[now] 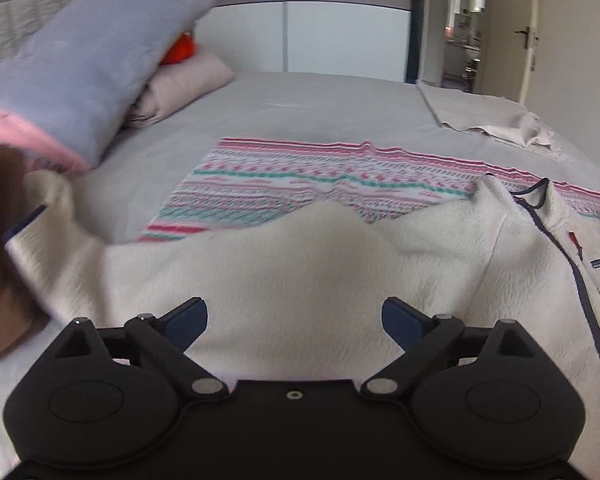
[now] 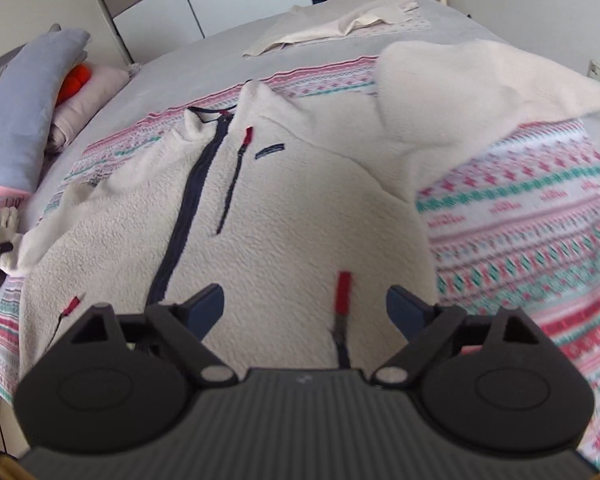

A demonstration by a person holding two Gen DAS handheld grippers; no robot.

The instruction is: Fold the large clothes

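A cream fleece jacket with a navy front zip lies face up on a pink, white and green patterned blanket on the bed. Its right sleeve is raised and blurred above the blanket. My right gripper is open just above the jacket's lower front, by a red zip pull. My left gripper is open and empty over the jacket's left side. The left sleeve cuff lies near the bed's left edge.
The bed has a grey cover. A blue-grey and pink folded blanket leans on a beige pillow with an orange item at the left. A beige cloth lies at the far right. An open doorway is behind.
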